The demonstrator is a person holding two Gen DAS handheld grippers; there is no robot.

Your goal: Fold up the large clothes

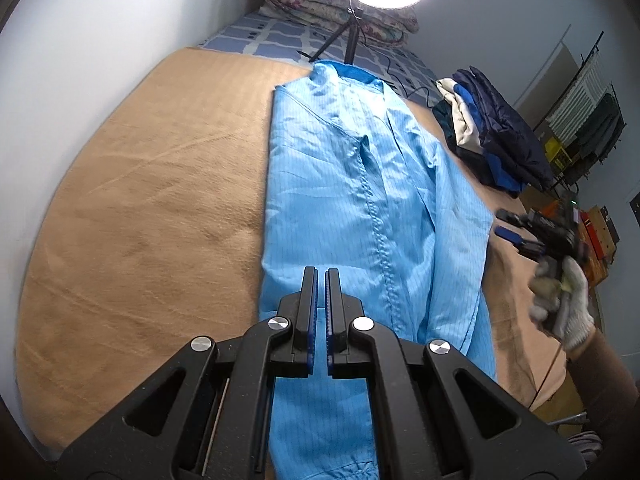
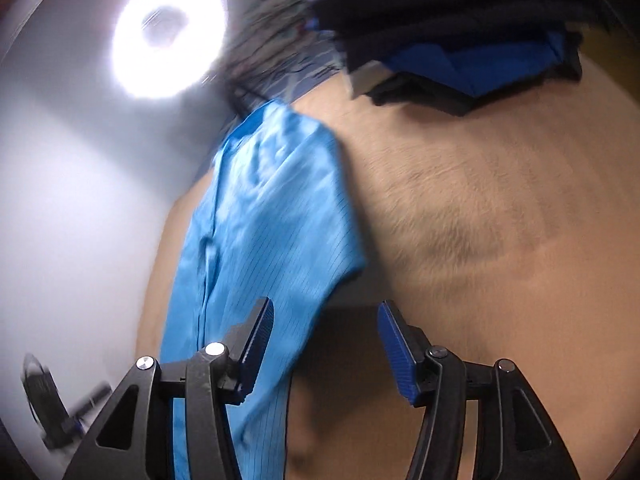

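At the bottom centre of the left wrist view the left gripper has its fingers pressed together with no cloth between them, poised over the lower part of the light blue garment. The right gripper stands with fingers well apart and empty, the garment's edge at lower left. The garment lies lengthwise along the centre of the tan blanket. Slippery fabric may slide or bunch if pinched shallowly; farther off, at upper right, the stack of dark clothes could be knocked
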